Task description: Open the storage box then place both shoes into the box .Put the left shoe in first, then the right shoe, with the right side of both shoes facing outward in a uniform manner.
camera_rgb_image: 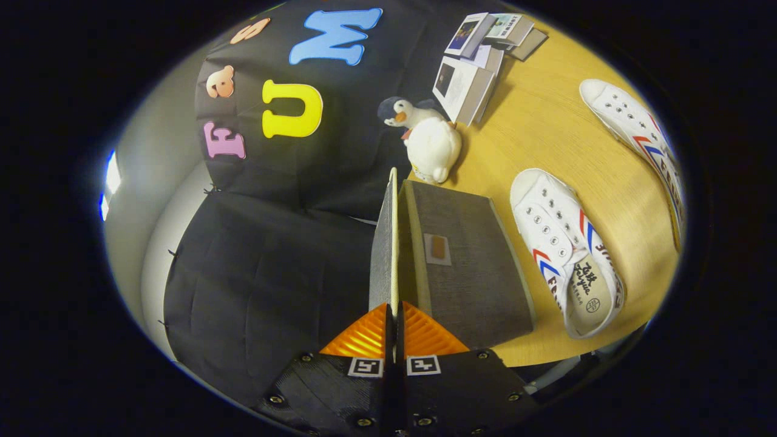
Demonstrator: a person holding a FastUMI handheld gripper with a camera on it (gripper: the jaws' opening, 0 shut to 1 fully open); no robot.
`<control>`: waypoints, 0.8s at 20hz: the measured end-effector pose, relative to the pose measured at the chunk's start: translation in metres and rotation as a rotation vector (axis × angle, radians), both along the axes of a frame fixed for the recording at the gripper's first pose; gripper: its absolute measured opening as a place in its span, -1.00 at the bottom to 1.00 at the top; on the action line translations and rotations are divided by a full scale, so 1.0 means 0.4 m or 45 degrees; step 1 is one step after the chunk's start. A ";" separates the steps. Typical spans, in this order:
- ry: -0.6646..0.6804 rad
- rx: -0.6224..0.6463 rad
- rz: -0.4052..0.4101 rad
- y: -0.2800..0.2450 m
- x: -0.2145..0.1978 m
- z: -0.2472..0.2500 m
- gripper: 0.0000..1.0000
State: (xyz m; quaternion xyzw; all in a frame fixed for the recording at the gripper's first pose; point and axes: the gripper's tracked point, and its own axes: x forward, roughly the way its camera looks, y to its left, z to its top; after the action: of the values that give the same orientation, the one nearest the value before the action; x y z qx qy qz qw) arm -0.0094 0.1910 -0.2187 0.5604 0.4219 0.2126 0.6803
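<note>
My gripper (394, 311) is turned on its side and shut on the thin edge of the grey storage box lid (383, 243), which I see edge-on running straight ahead from the fingers. The lid stands lifted a little off the grey fabric box (467, 267), with a narrow gap showing the box's pale rim. Two white shoes with red and blue stripes lie on the wooden table (546, 133) beyond the box. One shoe (564, 255) lies close beside the box, the other shoe (637, 130) farther off near the table edge.
A plush penguin (428, 142) sits on the table just past the box's far end. A pile of booklets (476, 60) lies farther back. The black booth cloth hangs on the lid's other side.
</note>
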 end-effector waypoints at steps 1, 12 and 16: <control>-0.034 0.001 0.017 0.003 0.008 0.030 -1.00; -0.291 -0.066 0.160 0.140 0.050 0.265 -1.00; -0.364 -0.116 0.201 0.212 0.061 0.314 -1.00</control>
State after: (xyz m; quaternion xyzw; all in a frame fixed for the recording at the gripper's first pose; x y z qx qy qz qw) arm 0.0148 0.2760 -0.0930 0.4582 0.3729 0.3236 0.7391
